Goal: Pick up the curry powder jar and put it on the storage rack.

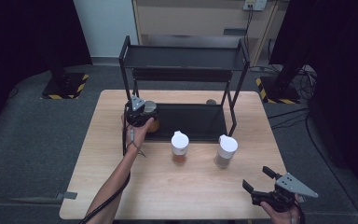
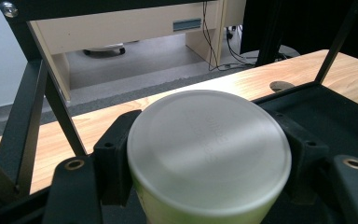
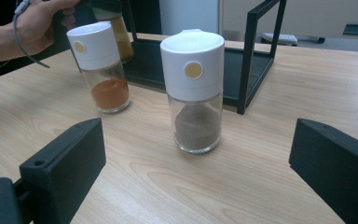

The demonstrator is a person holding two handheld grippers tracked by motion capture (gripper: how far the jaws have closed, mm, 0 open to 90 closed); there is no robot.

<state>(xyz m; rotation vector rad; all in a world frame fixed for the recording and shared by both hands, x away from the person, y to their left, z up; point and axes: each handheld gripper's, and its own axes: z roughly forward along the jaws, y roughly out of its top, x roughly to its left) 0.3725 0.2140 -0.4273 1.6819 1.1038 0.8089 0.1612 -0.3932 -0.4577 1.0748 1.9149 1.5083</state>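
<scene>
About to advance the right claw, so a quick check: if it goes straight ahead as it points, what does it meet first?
Probably the spice jar of grey-brown powder, standing roughly between the right claw's open jaws; depth is uncertain.

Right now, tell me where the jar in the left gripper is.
The jar sits clamped in the left gripper at the rack's lower shelf, front-left corner in the high view.

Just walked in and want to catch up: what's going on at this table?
A person works with a gripper in each hand. The left gripper is shut on a jar with a flat lid, held at the front left corner of the black rack's lower shelf. Two white-capped spice jars stand on the table in front of the rack: one with orange powder, one with grey-brown powder. The right gripper waits open near the table's right front edge, pointed at them.
</scene>
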